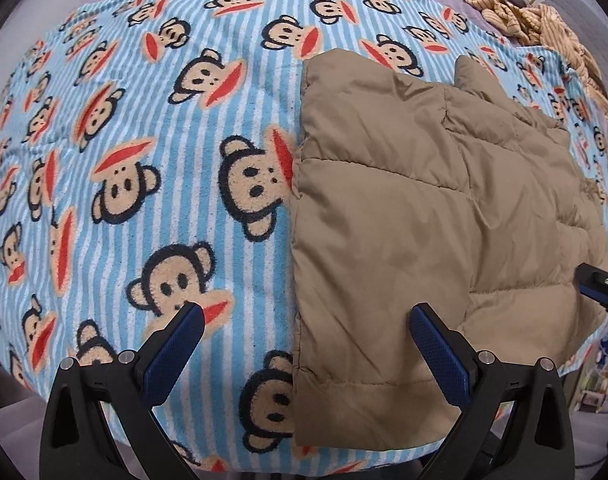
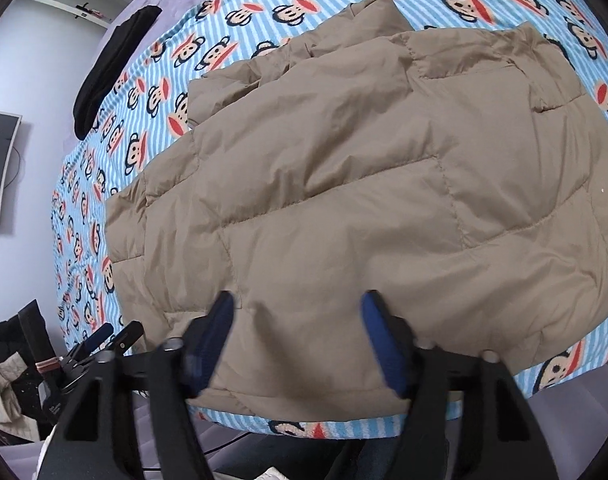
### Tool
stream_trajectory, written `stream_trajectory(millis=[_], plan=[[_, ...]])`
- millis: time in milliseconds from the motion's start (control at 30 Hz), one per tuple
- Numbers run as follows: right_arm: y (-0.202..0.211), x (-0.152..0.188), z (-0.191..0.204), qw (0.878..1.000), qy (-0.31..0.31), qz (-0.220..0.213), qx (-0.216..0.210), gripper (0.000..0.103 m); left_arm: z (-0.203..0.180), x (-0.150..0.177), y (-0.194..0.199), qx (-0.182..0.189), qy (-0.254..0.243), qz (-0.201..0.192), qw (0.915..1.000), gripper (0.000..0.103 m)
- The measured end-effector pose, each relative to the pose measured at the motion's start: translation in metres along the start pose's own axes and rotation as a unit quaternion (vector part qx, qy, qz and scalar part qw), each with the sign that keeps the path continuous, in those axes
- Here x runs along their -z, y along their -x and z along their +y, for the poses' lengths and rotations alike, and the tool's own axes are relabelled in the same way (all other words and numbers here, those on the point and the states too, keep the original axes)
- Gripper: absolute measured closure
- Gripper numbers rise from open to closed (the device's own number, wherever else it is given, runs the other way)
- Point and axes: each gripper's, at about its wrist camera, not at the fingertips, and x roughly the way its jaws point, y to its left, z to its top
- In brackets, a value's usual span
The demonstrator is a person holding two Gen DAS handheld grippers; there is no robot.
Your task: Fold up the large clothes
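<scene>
While the tan puffer jacket (image 1: 424, 208) lies flat on the monkey-print blanket (image 1: 143, 140), both sets of tongs sit wide open with nothing in them.

In the left wrist view, the left gripper (image 1: 304, 328) has its blue-padded fingers (image 1: 175, 344) spread far apart, one over the striped blanket at about 7 o'clock and the other over the jacket's near corner at about 5 o'clock. The jacket fills the right half of that view, from around 1 o'clock down to 5 o'clock, and its straight left edge runs pretty much down the middle. The fabric looks quilted, in big stitched panels. At roughly 3 to 4 o'clock the tip of the right gripper (image 1: 600, 286) pokes in at the jacket's far edge.

In the right wrist view, the right gripper (image 2: 297, 328) is also gaping, both blue fingers (image 2: 380, 344) hovering right over the jacket's near hem; I can't tell if they actually touch the cloth. The jacket takes up most of the middle of the frame, with a bunched-up bit near 11 to 12 o'clock. The left gripper shows up small at about 8 o'clock, off the jacket's edge.

Other stuff: a dark garment (image 2: 111, 68) on the bed at 10 o'clock in the right view, and a knitted beige thing (image 1: 536, 20) at 1 o'clock in the left view.
</scene>
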Motion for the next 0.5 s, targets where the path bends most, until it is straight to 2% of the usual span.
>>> stream_trajectory(millis=[67,167,300,400,500], plan=[[-0.007,-0.001,0.002,1.000,0.006,0.004,0.007,0.058,0.014,-0.006,0.001,0.032,0.006,-0.009,0.9994,0.001],[-0.017,-0.001,0.003,1.000,0.014,0.009,0.018,0.059,0.039,-0.016,-0.007,0.092,0.019,-0.003,0.9956,0.001],[-0.028,-0.003,0.000,0.999,0.009,0.019,0.025,0.059,0.049,-0.025,-0.039,0.193,0.020,0.046,0.9800,0.001],[-0.032,-0.005,-0.002,0.999,0.005,0.021,0.028,0.059,0.031,-0.032,-0.064,0.247,0.002,0.075,0.9660,0.001],[-0.035,-0.005,-0.001,0.999,0.008,0.023,0.034,0.058,0.005,-0.040,-0.084,0.282,-0.017,0.095,0.9544,0.001]])
